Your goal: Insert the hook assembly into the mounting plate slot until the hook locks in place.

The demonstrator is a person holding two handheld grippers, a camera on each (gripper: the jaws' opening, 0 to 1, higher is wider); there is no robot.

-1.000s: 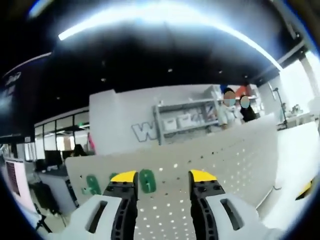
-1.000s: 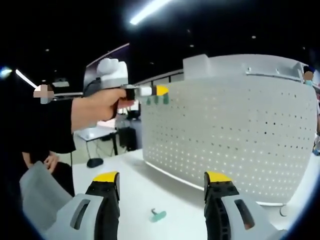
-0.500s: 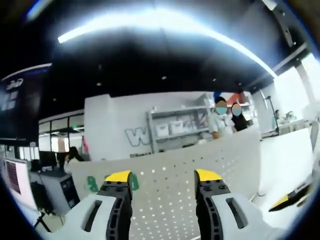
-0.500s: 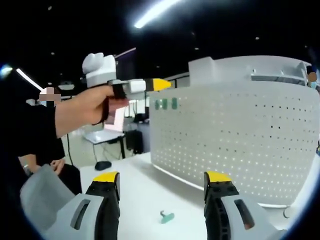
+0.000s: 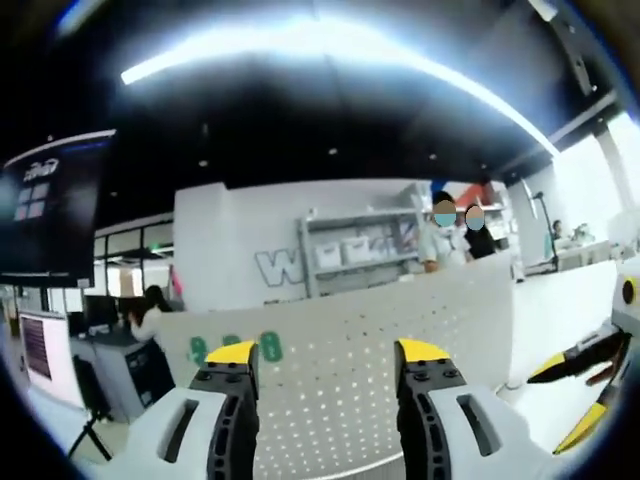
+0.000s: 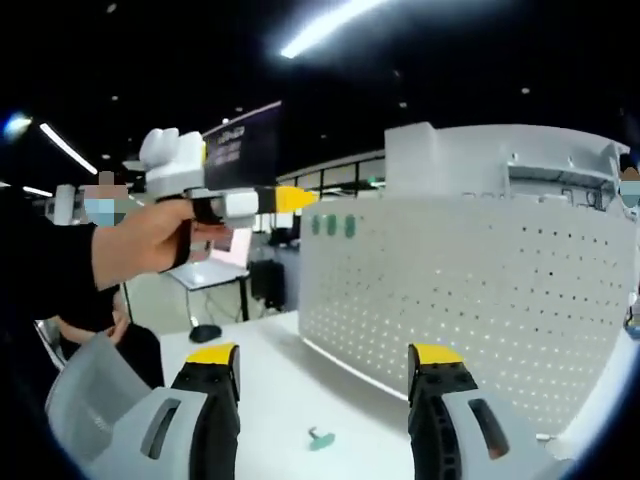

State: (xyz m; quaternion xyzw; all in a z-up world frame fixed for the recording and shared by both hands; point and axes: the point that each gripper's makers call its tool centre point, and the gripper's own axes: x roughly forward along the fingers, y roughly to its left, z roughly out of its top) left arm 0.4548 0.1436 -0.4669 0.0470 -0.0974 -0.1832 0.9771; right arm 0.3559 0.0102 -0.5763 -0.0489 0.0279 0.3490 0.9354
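Since a second ago the left gripper (image 6: 285,198) has drawn back from the pegboard (image 6: 480,300), so the three green hooks (image 5: 232,348) near the board's top left corner now sit clear of its jaws. Both grippers' jaws stand apart and hold nothing. The right gripper (image 6: 325,365) hovers low over the white table (image 6: 270,400), where one loose green hook (image 6: 320,438) lies near the board's foot. Risk, as I judge it: grabbing that small hook off-centre could tilt it, so it misses the slot or skids away.
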